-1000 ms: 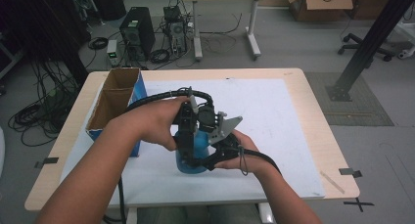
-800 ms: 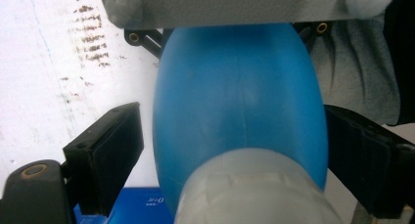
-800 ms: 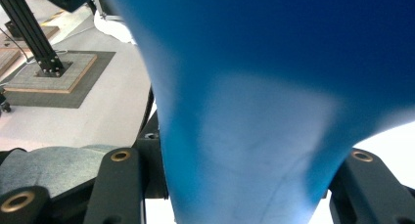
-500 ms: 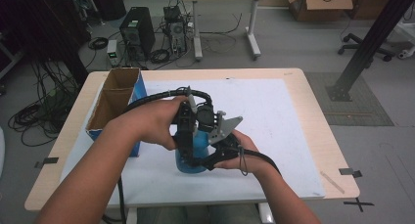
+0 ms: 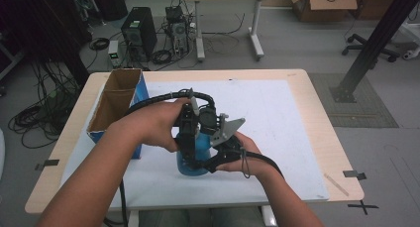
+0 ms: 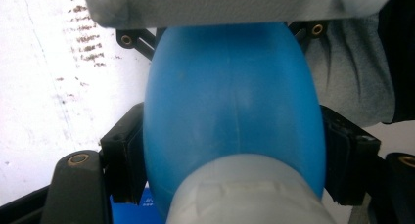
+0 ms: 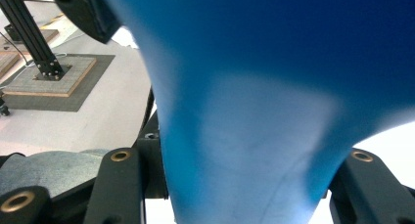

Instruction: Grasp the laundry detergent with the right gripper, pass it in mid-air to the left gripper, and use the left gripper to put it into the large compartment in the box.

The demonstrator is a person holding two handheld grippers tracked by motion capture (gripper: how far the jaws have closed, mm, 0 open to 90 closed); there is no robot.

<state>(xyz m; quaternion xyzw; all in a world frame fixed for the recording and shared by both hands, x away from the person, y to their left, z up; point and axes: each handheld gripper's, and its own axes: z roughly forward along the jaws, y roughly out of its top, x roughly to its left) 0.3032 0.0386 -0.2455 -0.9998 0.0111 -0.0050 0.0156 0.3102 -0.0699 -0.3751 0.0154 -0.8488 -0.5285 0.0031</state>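
Bottle (image 5: 194,152) (blue, upright) stands near-centre on the white mat (image 5: 287,118); left gripper (image 5: 187,138) clamps its body from above, right gripper (image 5: 218,155) clamps it from the right.

Your right gripper (image 7: 244,185) had its black jaws closed against a blue bottle (image 7: 254,111); a black frame post (image 7: 27,31) stood upper left.
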